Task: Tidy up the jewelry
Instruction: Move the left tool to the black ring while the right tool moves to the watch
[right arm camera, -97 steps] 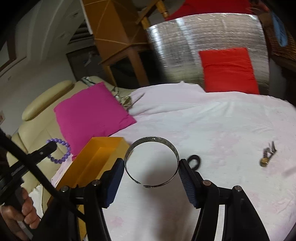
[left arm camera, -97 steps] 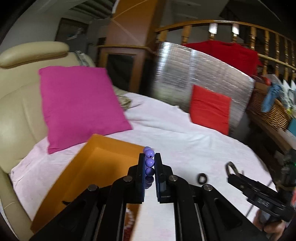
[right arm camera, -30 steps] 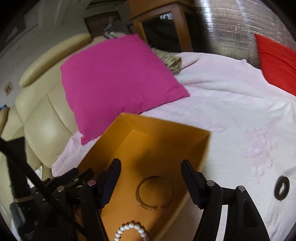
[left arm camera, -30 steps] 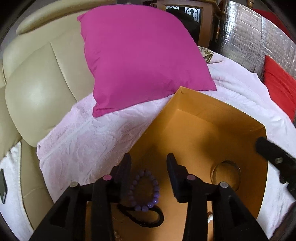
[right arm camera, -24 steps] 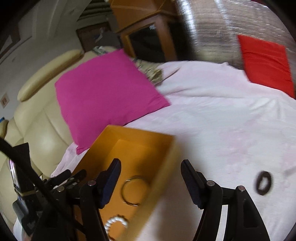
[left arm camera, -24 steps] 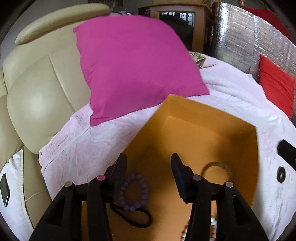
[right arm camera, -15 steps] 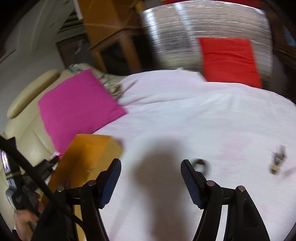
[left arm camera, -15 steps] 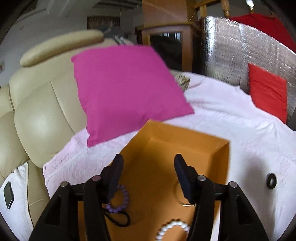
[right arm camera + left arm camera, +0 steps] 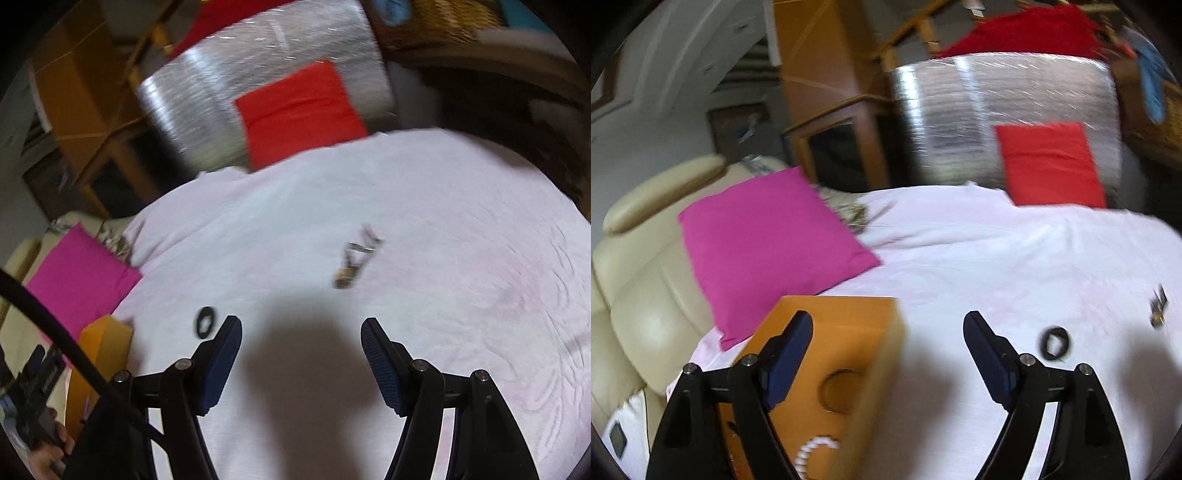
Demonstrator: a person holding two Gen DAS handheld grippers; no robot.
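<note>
orange box (image 9: pixel 827 354): on the pale cloth (image 9: pixel 997 258), holding a thin bangle (image 9: pixel 844 391) and white bead bracelet (image 9: pixel 812 448). black ring (image 9: pixel 1054 343) right of box; metal clip (image 9: pixel 352 258) beyond. left gripper (image 9: pixel 886 354), right gripper (image 9: pixel 301 354): both spread, empty.

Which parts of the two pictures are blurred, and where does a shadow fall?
Left wrist view: the orange box edge and black ring are smeared by motion. Right wrist view: the small metal piece is blurred, and a dark shadow lies on the white cloth between the open tongs.
</note>
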